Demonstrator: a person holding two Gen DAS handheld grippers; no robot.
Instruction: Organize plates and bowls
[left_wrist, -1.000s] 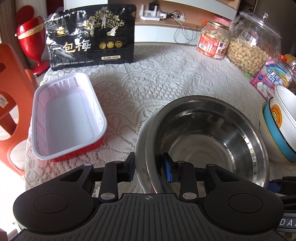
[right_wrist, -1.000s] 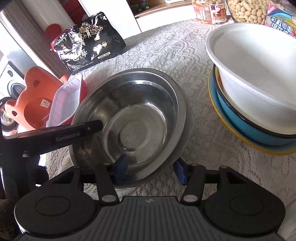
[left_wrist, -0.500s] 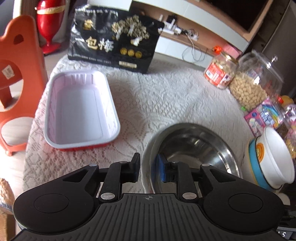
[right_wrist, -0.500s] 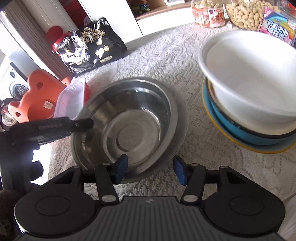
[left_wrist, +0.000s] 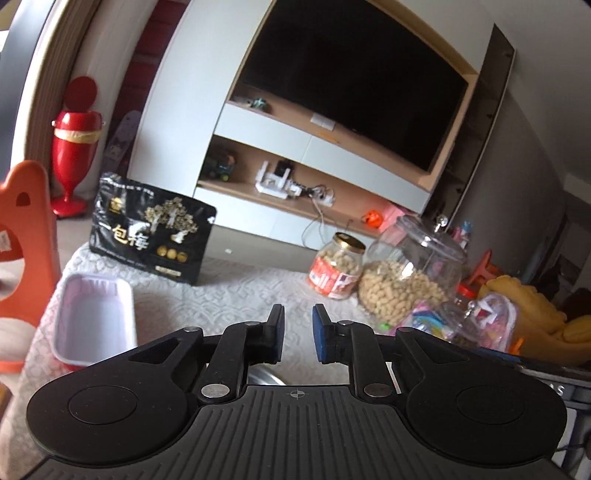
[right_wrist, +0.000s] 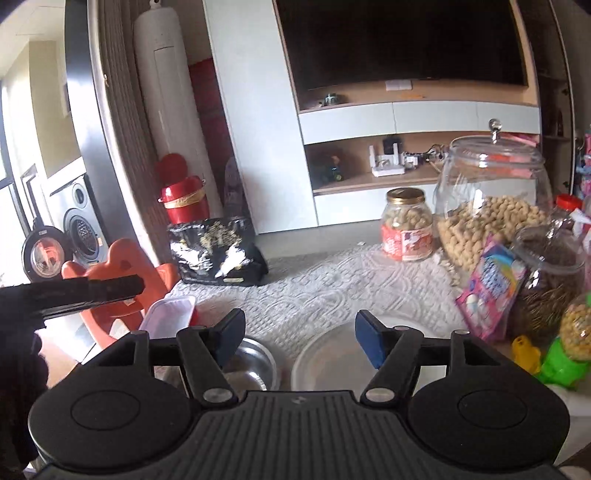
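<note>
Both my jaws, left (left_wrist: 296, 334) and right (right_wrist: 300, 338), hang open and empty above the tabletop (right_wrist: 314, 291), with the steel bowl (right_wrist: 251, 363) nested below, its stacking seemingly done.

Steel bowl (right_wrist: 251, 363): mostly hidden behind the right gripper's (right_wrist: 300, 338) body; only its far rim and part of its inside show. In the left view just a sliver (left_wrist: 264, 378) shows.
White bowl (right_wrist: 332, 363): near half hidden by the same body; what is under it cannot be told.
Tray (left_wrist: 92, 325): near end cut by the left gripper (left_wrist: 297, 334).
Black bag (right_wrist: 218, 256): print blurred by glare.
Left gripper's arm (right_wrist: 74, 291): cut by left edge.
</note>
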